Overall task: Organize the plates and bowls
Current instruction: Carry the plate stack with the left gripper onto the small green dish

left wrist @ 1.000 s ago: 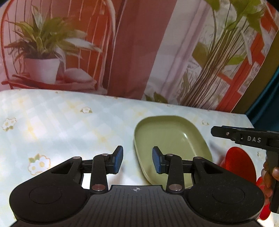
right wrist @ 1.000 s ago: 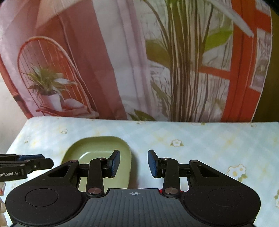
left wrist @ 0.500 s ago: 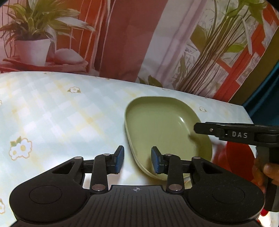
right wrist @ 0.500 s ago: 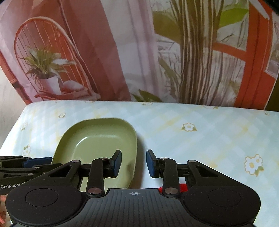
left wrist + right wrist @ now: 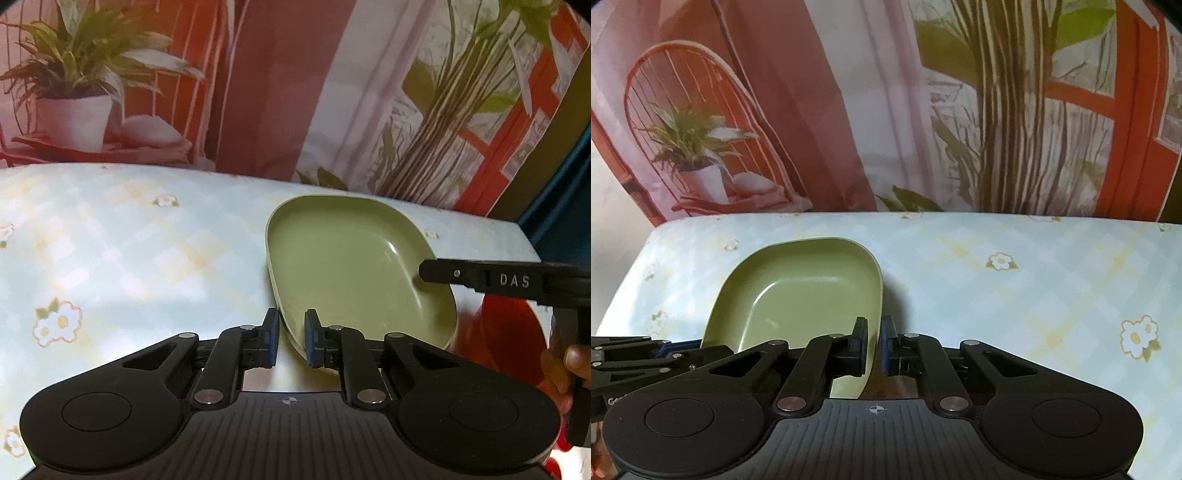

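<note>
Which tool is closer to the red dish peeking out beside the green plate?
Right. The right tool, jaws just closed on the green plate's rim, sits next to the red dish; the left tool, also just closed, grips the rim's opposite side, farther away.

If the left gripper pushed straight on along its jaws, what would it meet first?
The left gripper is already shut on the near rim of the green dish, so the dish itself comes first; pushing on would likely slide it along the tablecloth.

green dish point(image 5: 343, 258): smooth plastic, semi-gloss with highlights. desk point(image 5: 129, 251): covered in floral checked cloth, matt. left hand-held gripper point(image 5: 290, 338): matt black plastic, ribbed housing, bare metal pivot pins, blue rubbery pads.
</note>
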Motion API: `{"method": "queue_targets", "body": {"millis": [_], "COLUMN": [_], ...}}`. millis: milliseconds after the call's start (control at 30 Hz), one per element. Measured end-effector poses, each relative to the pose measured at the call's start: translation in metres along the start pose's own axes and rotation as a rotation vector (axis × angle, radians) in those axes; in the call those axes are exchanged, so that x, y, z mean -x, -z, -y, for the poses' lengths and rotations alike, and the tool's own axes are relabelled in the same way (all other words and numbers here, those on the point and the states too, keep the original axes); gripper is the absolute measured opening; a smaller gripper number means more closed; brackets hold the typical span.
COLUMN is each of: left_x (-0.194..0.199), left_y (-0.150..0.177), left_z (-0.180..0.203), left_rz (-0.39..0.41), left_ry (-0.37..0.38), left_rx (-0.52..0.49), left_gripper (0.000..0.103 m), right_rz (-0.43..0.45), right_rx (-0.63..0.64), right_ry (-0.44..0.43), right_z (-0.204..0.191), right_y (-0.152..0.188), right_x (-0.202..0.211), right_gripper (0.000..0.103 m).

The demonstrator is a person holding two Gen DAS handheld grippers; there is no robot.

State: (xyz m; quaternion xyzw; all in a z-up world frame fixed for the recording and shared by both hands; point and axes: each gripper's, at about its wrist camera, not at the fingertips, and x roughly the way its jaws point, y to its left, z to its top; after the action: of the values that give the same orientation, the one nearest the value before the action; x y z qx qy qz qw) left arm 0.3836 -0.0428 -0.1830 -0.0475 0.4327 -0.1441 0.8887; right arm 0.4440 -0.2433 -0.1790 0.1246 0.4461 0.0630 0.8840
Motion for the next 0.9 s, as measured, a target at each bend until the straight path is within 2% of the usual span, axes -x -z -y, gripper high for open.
{"method": "queue_targets", "body": {"millis": [433, 900], "left_x": [0.050, 0.094], "left_y": [-0.002, 0.019], "left_z": [0.010, 0.025], "left_rz": [0.060, 0.075], "left_ry": [-0.011, 0.019], "left_rx": [-0.031, -0.079], "left_gripper": [0.015, 0.015], "right_rz": [0.066, 0.101], "right_rx": [0.025, 0.010], "right_ry": [-0.021, -0.034], "right_z": [-0.025, -0.037], "right_y": [-0.001, 0.047], "right_x": [0.048, 0.112], "right_gripper": [0.007, 0.009]}}
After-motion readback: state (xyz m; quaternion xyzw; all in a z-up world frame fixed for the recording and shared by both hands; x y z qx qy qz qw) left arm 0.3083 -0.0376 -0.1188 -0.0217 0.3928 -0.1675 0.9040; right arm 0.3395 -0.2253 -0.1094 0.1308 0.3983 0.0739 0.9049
